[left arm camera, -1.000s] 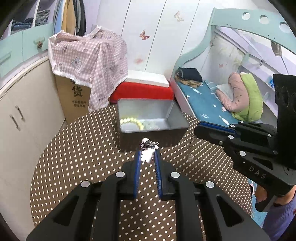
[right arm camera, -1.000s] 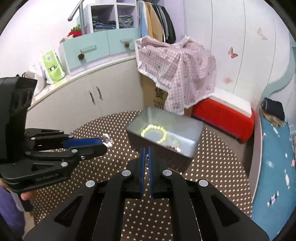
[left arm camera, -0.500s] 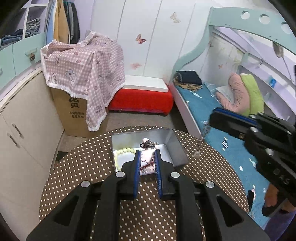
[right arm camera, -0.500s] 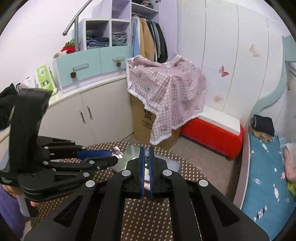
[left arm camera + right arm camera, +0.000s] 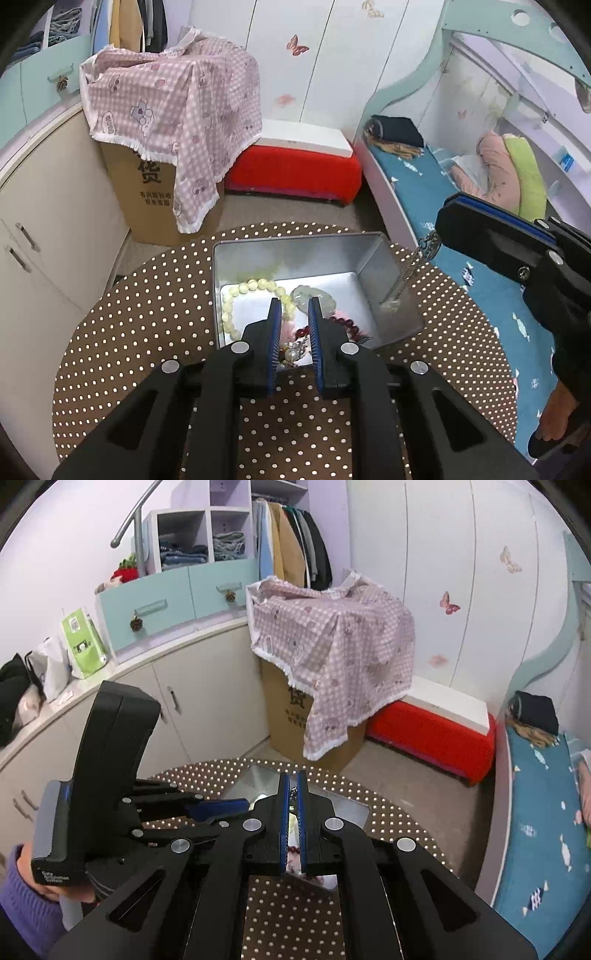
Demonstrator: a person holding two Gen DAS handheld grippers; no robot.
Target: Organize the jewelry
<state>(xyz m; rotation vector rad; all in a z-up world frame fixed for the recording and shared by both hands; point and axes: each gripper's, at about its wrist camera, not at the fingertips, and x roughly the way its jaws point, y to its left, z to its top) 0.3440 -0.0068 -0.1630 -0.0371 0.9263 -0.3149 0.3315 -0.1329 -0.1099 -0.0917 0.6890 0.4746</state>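
An open silver tin (image 5: pixel 295 240) stands on the dotted round table (image 5: pixel 147 314). It holds a yellow-green bead bracelet (image 5: pixel 236 295), a pale jade pendant (image 5: pixel 321 295) and dark red beads (image 5: pixel 347 325). My left gripper (image 5: pixel 293 302) hovers over the tin's near side, shut on a pearl-and-silver piece (image 5: pixel 291 352) that sits low between the pads. My right gripper (image 5: pixel 292 775) is shut on a thin silver chain (image 5: pixel 406 269). The chain dangles from the right gripper's tip in front of the tin's right wall; whether its end is inside, I cannot tell.
Beyond the table stand a cardboard box under a pink checked cloth (image 5: pixel 177 110) and a red box with a white lid (image 5: pixel 295 166). Cupboards (image 5: pixel 37 221) run along the left, a bed (image 5: pixel 424 177) along the right. A purple-sleeved hand (image 5: pixel 22 897) holds the left gripper.
Both grippers have moved forward over the table to the tin. The pearl piece no longer shows at the left fingertips but lower between the pads. The chain now hangs by the tin's right wall.
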